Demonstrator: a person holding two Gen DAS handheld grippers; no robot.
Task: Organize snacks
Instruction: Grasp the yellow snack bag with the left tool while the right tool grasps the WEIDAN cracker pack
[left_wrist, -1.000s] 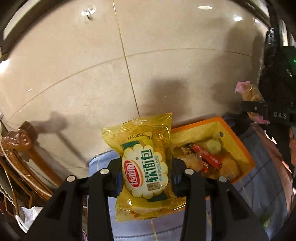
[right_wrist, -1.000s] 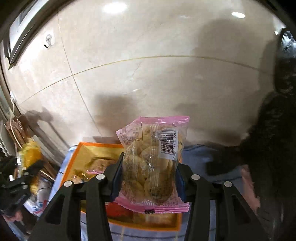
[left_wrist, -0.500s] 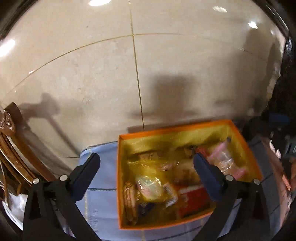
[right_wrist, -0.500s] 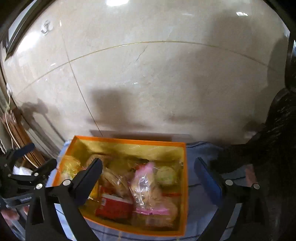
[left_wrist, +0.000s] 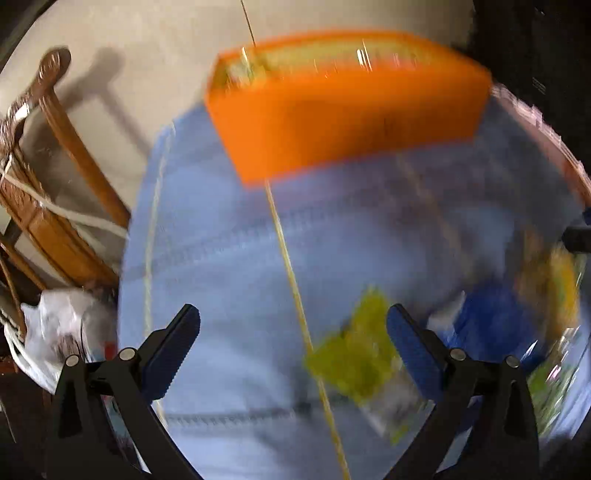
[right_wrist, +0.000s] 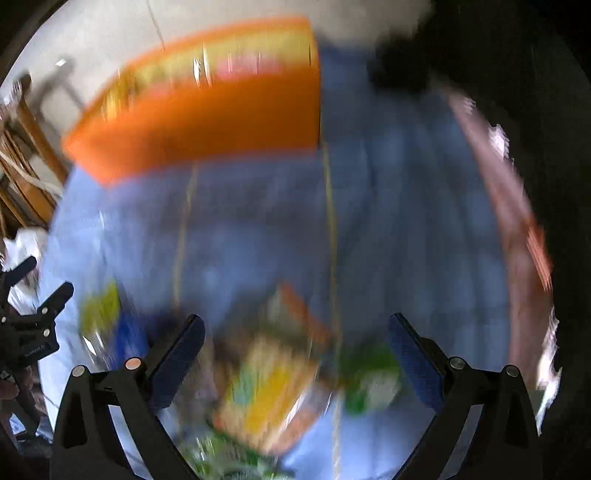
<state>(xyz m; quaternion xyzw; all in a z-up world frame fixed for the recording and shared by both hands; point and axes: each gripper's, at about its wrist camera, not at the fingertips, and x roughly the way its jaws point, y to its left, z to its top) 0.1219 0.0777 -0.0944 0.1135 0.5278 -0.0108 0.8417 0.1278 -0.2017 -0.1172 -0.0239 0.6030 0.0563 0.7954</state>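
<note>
Both views are motion-blurred. The orange box (left_wrist: 351, 110) with snacks inside stands at the far side of the blue tablecloth (left_wrist: 229, 266); it also shows in the right wrist view (right_wrist: 207, 122). My left gripper (left_wrist: 293, 326) is open and empty above a yellow-green packet (left_wrist: 354, 354) lying on the cloth, with a blue packet (left_wrist: 491, 325) to its right. My right gripper (right_wrist: 295, 332) is open and empty above a yellow and orange packet (right_wrist: 266, 398) and a green packet (right_wrist: 369, 384). The left gripper (right_wrist: 37, 310) shows at the right wrist view's left edge.
A carved wooden chair (left_wrist: 48, 192) stands left of the table against the marble wall (left_wrist: 147, 55). A white bag (left_wrist: 55, 325) lies below it. More loose packets (left_wrist: 550, 280) lie at the cloth's right. A dark figure (right_wrist: 535, 110) fills the right side.
One second ago each gripper held a packet above the box; both opened and dropped them in. Both grippers have since pulled back and tilted down toward loose packets on the cloth.
</note>
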